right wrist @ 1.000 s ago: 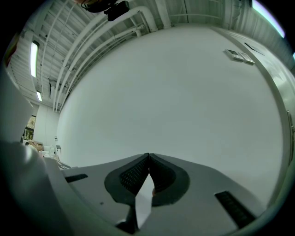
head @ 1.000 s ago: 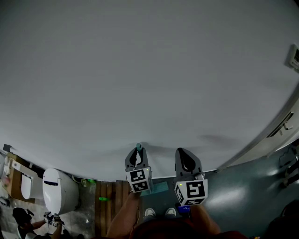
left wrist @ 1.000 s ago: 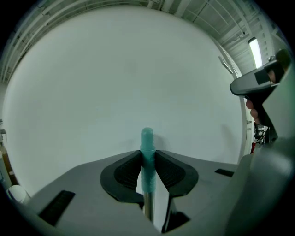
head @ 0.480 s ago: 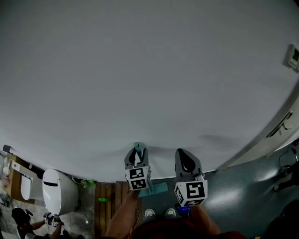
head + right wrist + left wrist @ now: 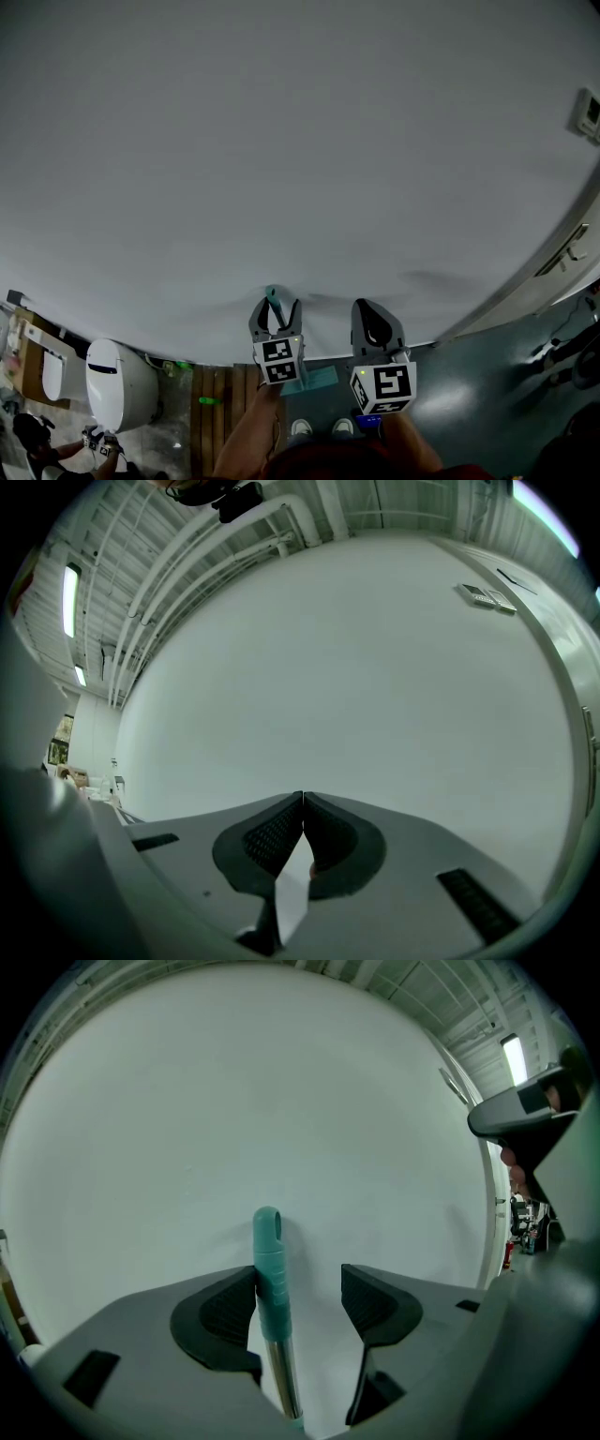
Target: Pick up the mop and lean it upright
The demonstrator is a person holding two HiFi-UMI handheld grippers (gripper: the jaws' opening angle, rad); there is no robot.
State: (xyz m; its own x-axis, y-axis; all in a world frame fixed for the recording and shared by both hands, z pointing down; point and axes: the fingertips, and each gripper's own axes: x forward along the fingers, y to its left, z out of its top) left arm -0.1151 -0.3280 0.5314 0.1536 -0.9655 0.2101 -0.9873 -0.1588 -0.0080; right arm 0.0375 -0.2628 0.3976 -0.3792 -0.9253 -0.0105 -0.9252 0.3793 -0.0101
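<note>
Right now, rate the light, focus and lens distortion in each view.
Head view: dim and greyish, fisheye bows the foot of the wall into an arc. Left gripper view: bright, even light, mop handle sharp, black vignette at corners. Right gripper view: strip lamp glares at left, pipes curve with the lens.

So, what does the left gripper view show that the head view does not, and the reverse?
Only the left gripper view: how the mop handle sits between the left gripper's jaws, which have just been opening. It is close by one pad and clear of the other. Only the head view: the toilet, the shoes, the wooden boards. Both: the handle's teal tip against the white wall.
</note>
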